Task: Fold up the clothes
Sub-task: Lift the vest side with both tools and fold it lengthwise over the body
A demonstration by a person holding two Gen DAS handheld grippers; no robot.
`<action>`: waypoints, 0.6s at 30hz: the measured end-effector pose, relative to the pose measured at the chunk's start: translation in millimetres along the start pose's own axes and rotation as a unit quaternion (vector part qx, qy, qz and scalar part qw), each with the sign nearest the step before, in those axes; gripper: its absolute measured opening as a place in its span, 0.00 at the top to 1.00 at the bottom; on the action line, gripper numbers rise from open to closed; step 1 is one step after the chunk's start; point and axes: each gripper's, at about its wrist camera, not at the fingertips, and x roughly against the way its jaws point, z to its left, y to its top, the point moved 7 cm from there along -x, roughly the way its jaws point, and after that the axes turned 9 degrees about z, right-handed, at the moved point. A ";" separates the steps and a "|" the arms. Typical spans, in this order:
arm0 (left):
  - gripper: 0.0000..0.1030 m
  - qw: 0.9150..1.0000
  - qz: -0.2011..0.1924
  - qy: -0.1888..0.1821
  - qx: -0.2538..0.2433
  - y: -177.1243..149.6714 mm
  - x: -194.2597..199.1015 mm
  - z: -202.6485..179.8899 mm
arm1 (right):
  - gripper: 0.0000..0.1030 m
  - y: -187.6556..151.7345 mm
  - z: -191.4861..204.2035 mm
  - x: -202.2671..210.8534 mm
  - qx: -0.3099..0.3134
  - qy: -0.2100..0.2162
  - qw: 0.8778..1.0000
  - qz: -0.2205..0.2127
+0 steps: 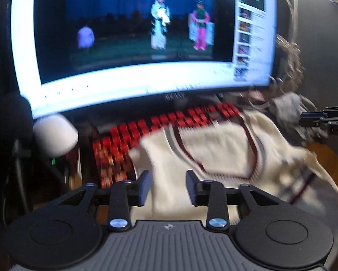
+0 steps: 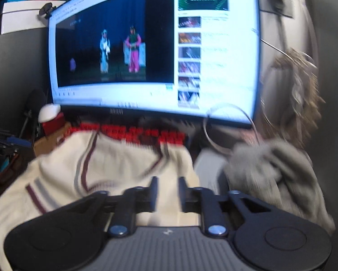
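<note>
Left gripper [image 1: 169, 186] and right gripper [image 2: 167, 194] both gape

A home computer corner: a large curved monitor [image 2: 155, 52] playing a stage-opera video fills the back, a red-keyed keyboard [image 1: 146, 133] sits under it, a microphone [image 1: 10, 122] stands at the left, and boxes and clutter [image 2: 22, 2] pile behind a partition
</note>
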 end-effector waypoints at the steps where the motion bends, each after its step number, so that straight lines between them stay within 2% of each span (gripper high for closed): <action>1: 0.60 1.000 0.000 0.005 -0.003 8.2 -6.5 2.2 | 0.73 9.8 -2.3 -9.0 0.010 -0.002 1.000 -0.004; 3: 0.60 1.000 -0.001 0.014 -0.010 24.6 -19.6 6.5 | 0.73 24.2 -8.1 -27.5 0.026 -0.009 1.000 -0.007; 6: 0.60 0.999 0.010 0.034 -0.029 42.0 -44.0 12.5 | 0.73 28.5 -8.6 -41.8 0.053 0.003 0.999 0.008; 9: 0.60 0.999 0.023 0.023 -0.044 54.9 -65.8 11.6 | 0.74 32.7 -9.3 -56.0 0.081 0.015 0.996 0.022; 11: 0.61 0.997 0.028 0.017 -0.074 59.4 -78.8 5.5 | 0.74 35.4 -9.8 -65.4 0.099 0.023 0.994 0.032; 18: 0.60 0.978 0.044 0.043 -0.201 59.0 -111.2 -9.5 | 0.75 44.5 -12.1 -97.8 0.162 0.051 0.983 0.066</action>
